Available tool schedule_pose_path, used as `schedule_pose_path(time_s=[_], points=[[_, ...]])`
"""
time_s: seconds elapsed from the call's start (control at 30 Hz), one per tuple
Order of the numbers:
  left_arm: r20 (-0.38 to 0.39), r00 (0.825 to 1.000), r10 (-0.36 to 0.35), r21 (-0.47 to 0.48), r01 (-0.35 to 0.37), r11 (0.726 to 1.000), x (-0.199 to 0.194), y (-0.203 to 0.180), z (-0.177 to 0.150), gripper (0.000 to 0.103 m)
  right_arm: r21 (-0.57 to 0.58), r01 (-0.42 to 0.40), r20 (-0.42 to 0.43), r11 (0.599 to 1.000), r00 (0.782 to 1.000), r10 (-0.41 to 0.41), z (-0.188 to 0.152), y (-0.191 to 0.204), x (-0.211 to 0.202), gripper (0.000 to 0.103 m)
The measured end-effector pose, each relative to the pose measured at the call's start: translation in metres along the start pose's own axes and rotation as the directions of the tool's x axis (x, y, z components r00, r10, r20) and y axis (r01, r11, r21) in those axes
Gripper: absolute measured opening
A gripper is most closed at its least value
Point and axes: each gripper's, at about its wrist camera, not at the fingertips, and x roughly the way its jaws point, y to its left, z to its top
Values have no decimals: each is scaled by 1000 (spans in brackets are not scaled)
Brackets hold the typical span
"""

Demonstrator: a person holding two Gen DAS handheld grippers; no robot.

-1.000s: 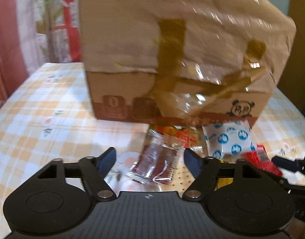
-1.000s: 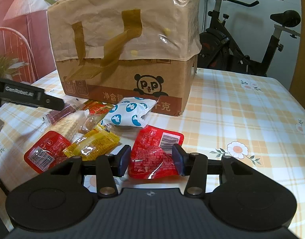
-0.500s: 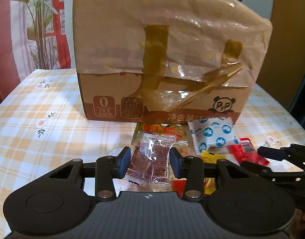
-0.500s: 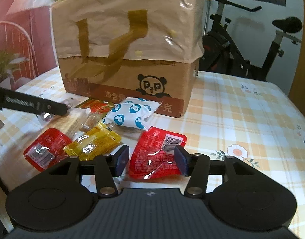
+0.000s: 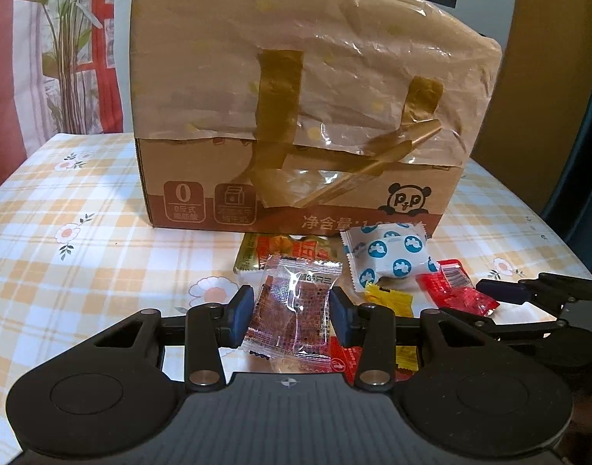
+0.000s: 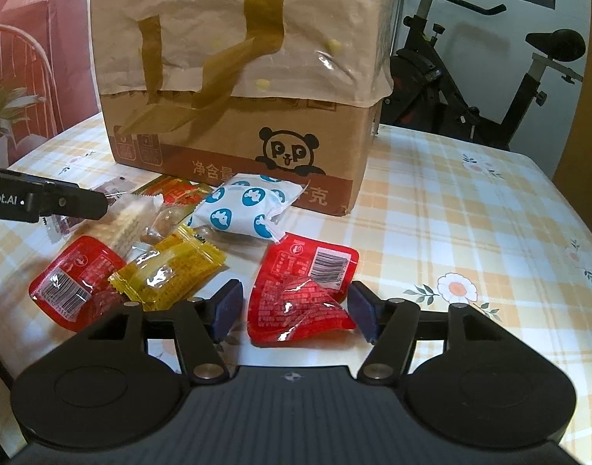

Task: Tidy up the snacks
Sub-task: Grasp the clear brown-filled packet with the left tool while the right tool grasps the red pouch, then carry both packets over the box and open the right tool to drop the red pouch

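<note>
Left gripper [image 5: 291, 310] lifted clear packet [image 5: 292, 312]; tilted downward.

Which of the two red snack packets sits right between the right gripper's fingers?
The red packet with its barcode at the upper right, lying alone. The other red packet lies left, partly under a yellow packet.

Cardboard box [image 5: 296, 124] top cropped (both views), printed weight text behind white-and-blue packet [image 5: 388, 257]

Box [image 5: 296, 201]: matt brown cardboard, its top under crinkled glossy plastic film [image 5: 334, 77]. Packets [image 6: 301, 290] glossy crinkled foil-plastic. Tablecloth [image 6: 470, 213] looks smooth, faint sheen.
</note>
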Motion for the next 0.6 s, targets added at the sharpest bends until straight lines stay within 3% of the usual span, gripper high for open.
schedule_pose_path(time_s=[0.2, 0.6], points=[[24, 1000, -2, -11, 3, 1000, -7, 4, 0, 45, 1, -24, 12, 1000, 1000, 24, -1, 0, -1, 54], [44, 999, -1, -23, 2, 1000, -17, 7, 2, 45, 13, -26, 74, 1000, 997, 25, -3, -2, -13, 51]])
